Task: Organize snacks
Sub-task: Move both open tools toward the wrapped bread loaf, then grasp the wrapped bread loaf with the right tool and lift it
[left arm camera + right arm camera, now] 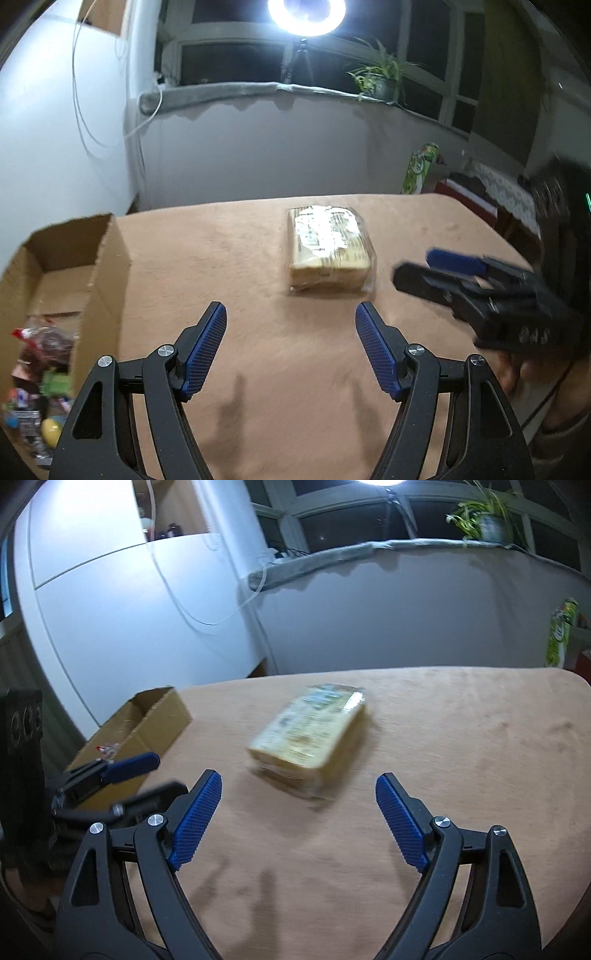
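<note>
Left gripper (291,315) jaws wide, empty, right gripper (298,788) jaws wide, empty, wrapped snack pack (327,247) beyond, untouched

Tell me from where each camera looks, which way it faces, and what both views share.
Left wrist: sits on the left gripper, looks down over the table at the wrapped snack pack; own open fingers show, the right gripper at right.
Right wrist: sits on the right gripper, faces the same pack; the left gripper shows at left.
Shared: pack, cardboard box, windowsill plant.
</note>
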A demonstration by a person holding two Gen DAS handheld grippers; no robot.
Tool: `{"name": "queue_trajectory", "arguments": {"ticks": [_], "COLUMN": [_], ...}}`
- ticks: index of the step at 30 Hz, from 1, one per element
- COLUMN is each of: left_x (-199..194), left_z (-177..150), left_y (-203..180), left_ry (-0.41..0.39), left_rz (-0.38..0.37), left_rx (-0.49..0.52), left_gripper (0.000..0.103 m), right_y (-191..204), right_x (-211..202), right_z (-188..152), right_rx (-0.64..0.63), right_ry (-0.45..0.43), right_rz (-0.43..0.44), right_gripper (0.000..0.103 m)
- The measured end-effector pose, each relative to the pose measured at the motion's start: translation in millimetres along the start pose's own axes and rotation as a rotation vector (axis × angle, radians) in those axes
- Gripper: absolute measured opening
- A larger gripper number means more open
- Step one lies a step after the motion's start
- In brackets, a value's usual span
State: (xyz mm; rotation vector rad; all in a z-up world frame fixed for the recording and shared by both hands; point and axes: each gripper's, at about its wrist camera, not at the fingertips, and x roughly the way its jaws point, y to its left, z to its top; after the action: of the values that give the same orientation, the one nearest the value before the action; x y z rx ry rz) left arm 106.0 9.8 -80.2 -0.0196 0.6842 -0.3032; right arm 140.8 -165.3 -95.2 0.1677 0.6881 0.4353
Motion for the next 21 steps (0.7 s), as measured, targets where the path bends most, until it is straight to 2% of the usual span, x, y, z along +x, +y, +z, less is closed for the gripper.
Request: {"name": "queue_trajectory", "arguments": {"ticks": [6, 12, 16, 21], "left_x": [27.2, 55.5, 75.9, 92.8], "left_z": [20.6, 23.1, 22.3, 20.6], "left_y": [6.0, 0.1, -5.3, -14.2], "left_ry": [0.024, 0.072, 0.142, 0.209], "left_rz": [-0.028, -0.100, -0.110, -0.149], "left_rx": [-0.058, -0.015, 0.011, 0.040], "left_gripper": [0.072, 0.072, 0.072, 0.078], "right_y": [-26.6, -51.7, -60.9, -67.6], "right_x": [14.8, 34.7, 63.4, 110.5], "right_z": [2.4, 37.1, 60.0, 63.7], "right_rx": [0.074, 0.100, 0.131, 0.186], "right_ry": [0.059, 0.081, 0.108, 0.199], "right_rz": [0.014, -0.004, 0.068, 0.120], "right_gripper": [0.088, 0.088, 0.088, 0.088]}}
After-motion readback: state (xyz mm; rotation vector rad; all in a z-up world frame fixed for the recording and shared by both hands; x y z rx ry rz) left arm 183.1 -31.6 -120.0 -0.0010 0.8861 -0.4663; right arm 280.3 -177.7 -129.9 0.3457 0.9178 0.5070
